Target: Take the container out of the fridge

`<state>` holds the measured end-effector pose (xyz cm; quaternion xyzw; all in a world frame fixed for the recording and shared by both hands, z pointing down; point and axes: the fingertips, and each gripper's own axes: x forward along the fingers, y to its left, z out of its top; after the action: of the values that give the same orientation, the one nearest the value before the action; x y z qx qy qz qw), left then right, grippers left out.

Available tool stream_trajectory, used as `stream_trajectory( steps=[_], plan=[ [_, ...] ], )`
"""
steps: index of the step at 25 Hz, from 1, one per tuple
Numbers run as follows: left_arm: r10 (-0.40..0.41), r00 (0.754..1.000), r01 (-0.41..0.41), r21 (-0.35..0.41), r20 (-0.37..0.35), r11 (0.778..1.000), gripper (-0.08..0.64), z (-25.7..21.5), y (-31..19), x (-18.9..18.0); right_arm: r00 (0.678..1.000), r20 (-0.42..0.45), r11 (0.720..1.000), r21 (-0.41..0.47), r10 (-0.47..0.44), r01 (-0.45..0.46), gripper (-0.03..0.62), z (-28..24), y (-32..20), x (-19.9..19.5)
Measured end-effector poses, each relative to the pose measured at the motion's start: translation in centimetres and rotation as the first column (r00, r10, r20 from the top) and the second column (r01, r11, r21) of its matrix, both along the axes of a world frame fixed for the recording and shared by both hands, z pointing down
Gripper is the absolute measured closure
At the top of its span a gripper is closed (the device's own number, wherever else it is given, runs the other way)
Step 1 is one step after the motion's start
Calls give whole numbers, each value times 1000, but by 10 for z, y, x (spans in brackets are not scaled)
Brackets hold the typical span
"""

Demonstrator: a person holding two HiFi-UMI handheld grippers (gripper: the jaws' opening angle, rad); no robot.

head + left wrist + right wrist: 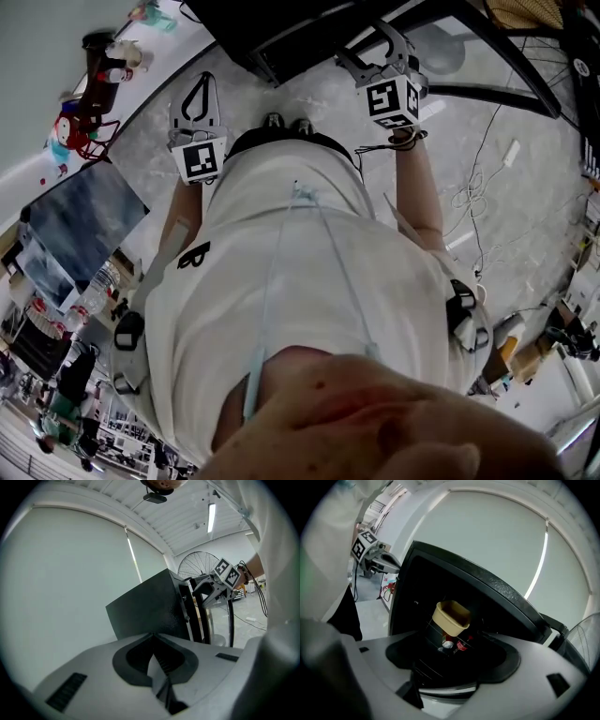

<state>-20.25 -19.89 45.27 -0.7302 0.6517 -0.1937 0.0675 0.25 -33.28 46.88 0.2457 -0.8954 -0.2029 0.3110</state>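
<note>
A tan open-topped container (451,616) sits on a wire shelf inside the open black fridge (497,590), above a can (448,645) and a red item. My right gripper (373,45) is open and points into the fridge (281,28), a short way from the container and touching nothing. To the left, my left gripper (202,89) is shut and empty, its fingers (157,660) meeting at a point; it faces the fridge's closed black side (145,611) and a pale wall. The container does not show in the head view.
A standing fan (201,564) is beyond the fridge, its base (441,47) on the floor by my right gripper. Loose cables (469,202) trail over the floor at right. Toys (89,112) and a leaning panel (80,220) lie at left.
</note>
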Motion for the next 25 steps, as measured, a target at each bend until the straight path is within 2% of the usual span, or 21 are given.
stream_trajectory(
  steps=[5, 13, 18, 25],
  plan=[
    [-19, 1000, 19, -6, -1, 1000, 552, 2, 4, -8, 994, -102, 997, 67, -32, 39, 261, 11, -5, -13],
    [-40, 999, 40, -13, -1, 999, 552, 3, 6, -20, 979, -196, 992, 100, -55, 75, 261, 26, -12, -32],
    [-41, 999, 41, 7, 1, 999, 552, 0, 1, -23, 951, -294, 976, 159, -99, 150, 261, 33, -20, -46],
    [-80, 997, 80, -11, -10, 997, 551, 2, 8, -36, 911, -391, 949, 214, -131, 229, 261, 44, -25, -63]
  ],
)
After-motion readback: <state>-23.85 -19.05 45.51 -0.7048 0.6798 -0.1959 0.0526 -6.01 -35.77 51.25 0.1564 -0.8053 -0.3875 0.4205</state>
